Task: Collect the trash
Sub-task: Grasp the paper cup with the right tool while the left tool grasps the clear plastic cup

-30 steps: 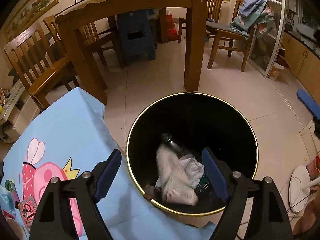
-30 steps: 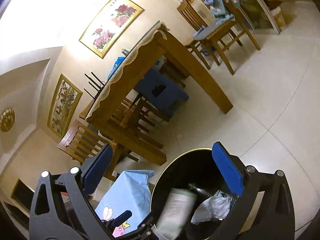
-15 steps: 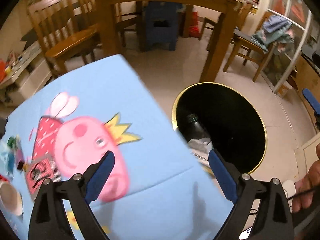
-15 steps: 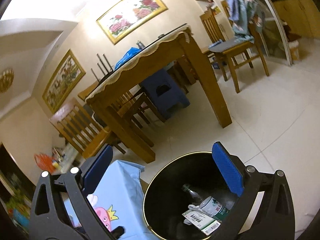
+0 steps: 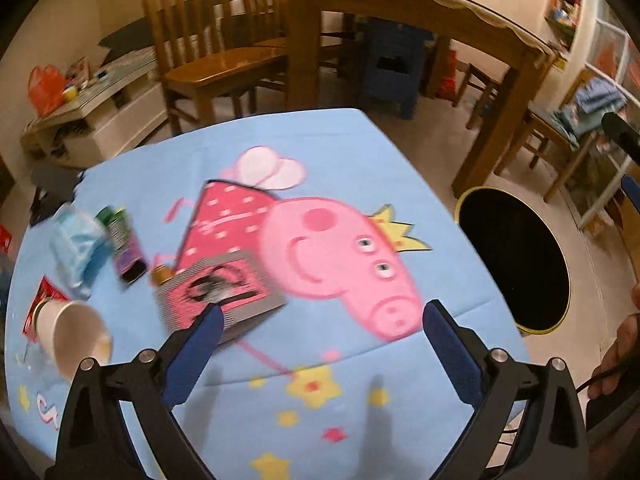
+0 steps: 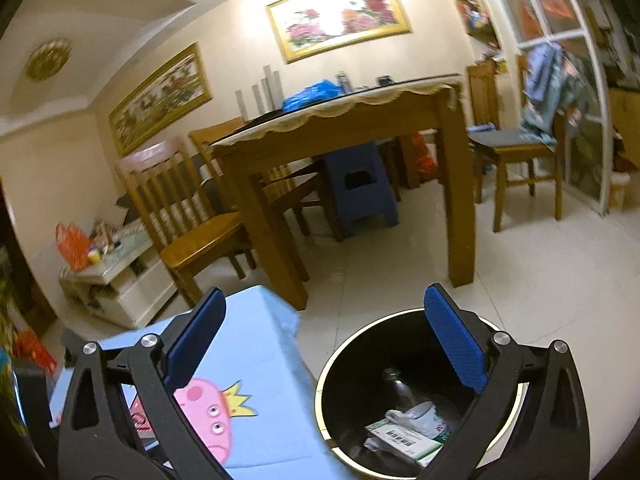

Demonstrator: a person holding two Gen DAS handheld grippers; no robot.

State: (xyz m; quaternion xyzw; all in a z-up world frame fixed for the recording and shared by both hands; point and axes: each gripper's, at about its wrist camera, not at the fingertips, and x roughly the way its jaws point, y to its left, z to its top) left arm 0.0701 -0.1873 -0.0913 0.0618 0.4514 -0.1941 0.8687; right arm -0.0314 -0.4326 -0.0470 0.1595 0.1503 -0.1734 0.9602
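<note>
- The left gripper (image 5: 318, 338) hangs spread and empty over the blue cartoon cloth (image 5: 340, 152).
- The pink box (image 5: 220, 294) sits just past its 10 o'clock finger: probably light, stiff card (take it across the short sides).
- Further toward 9 o'clock lie a tipped paper cup (image 5: 74, 338), a small bottle (image 5: 126, 246) and a crumpled blue wrapper (image 5: 78, 248), all blurred.
- The right gripper (image 6: 324, 340) is spread too, holding nothing, above the black bin (image 6: 360, 360) at its 5 o'clock.
- The left view shows the bin's inside only as black.
</note>
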